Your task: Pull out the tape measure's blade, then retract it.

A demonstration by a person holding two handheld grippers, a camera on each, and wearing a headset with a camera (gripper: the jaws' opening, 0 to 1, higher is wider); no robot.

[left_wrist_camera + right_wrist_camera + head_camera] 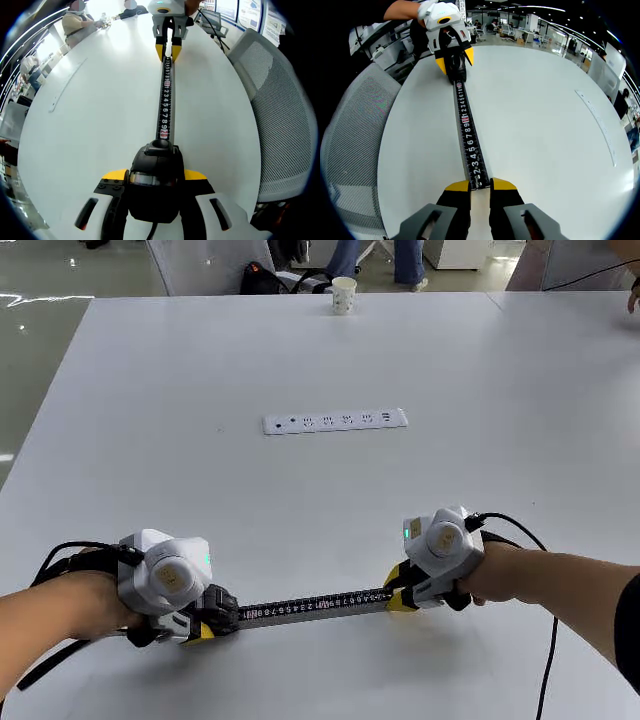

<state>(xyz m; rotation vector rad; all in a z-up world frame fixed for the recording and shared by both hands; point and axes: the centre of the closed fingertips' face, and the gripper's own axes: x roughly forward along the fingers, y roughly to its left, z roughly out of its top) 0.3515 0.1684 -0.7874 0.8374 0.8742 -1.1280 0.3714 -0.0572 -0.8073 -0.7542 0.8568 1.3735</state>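
white table (200,370) | power strip (335,421) mid-table | paper cup (343,295) far edge | mesh chair (280,100)

Bright, even overhead light; glare whitens the table (115,60) far end; soft shadows, fisheye bending at edges.

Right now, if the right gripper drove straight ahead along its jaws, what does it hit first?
The right gripper pinches the blade tip; straight on, it would follow the blade into the tape measure case in the left gripper. Nothing else looks in line.
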